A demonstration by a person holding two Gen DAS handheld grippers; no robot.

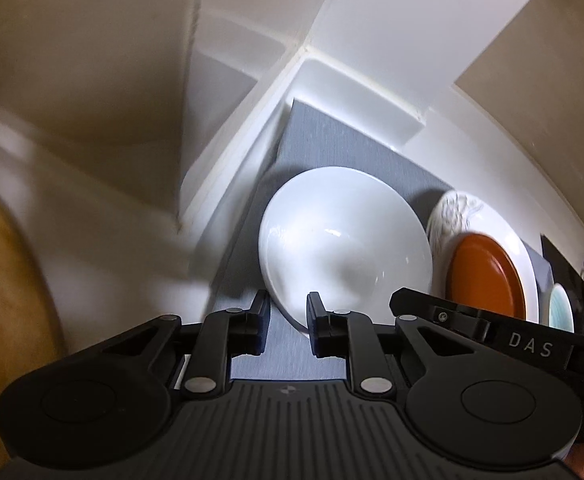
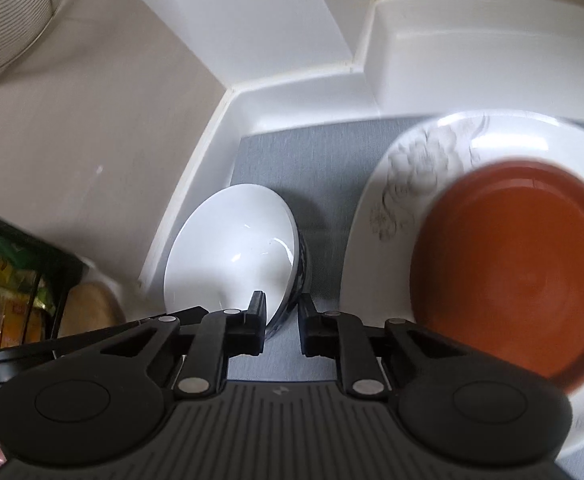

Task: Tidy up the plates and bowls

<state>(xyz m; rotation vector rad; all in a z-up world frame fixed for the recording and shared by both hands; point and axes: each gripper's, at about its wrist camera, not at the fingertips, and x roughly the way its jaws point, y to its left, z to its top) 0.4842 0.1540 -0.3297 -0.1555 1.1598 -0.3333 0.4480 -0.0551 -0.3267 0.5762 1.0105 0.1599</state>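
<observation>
Soft daylight, glare on the white bowl (image 1: 344, 240), motion blur, fisheye bending toward dark corners.

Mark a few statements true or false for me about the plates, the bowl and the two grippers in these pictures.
1. The orange plate lies on a white flower-patterned plate. True.
2. The white bowl is stacked on the orange plate. False: it sits beside the plates, on the grey mat.
3. The white bowl holds food. False: its inside is bare.
4. Only the left gripper is at the bowl. False: the right gripper is there too, and each has the bowl's near rim between its fingers.
5. The bowl's outside has a blue pattern. True, as seen in the right wrist view.
</observation>
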